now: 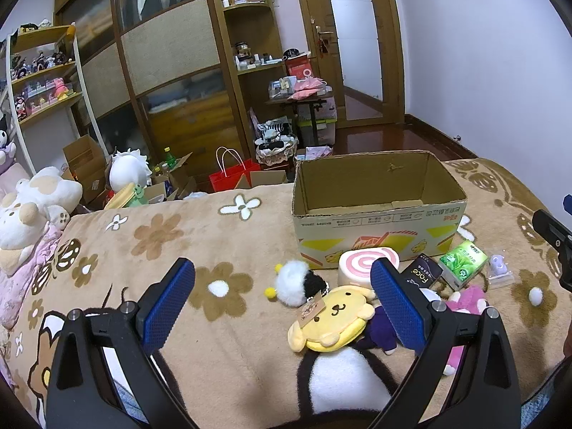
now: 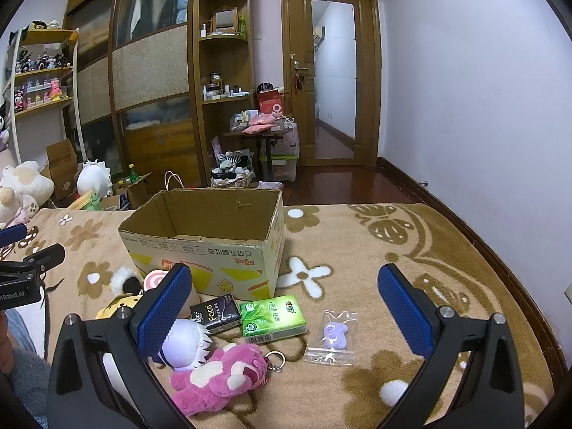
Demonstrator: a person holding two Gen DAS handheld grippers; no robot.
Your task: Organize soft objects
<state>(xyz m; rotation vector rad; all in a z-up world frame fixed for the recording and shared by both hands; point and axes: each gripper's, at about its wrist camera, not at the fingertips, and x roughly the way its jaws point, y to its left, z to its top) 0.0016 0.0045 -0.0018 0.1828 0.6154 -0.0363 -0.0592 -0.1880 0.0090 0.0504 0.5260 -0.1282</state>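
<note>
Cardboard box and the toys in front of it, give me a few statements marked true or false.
1. The cardboard box has a plush inside. False: it looks empty.
2. The pink bear plush lies on the blanket. True.
3. The left gripper holds the yellow dog plush. False: it is open, holding nothing.
4. The green tissue pack lies beside the black tissue pack. True.
5. The right gripper is open. True.

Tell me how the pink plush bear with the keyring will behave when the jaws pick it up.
The pink plush bear looks soft and stuffed, so it will probably squash and sag rather than stay stiff. It seems light for its size. Its metal keyring lies loose beside it and will likely dangle and swing.
</note>
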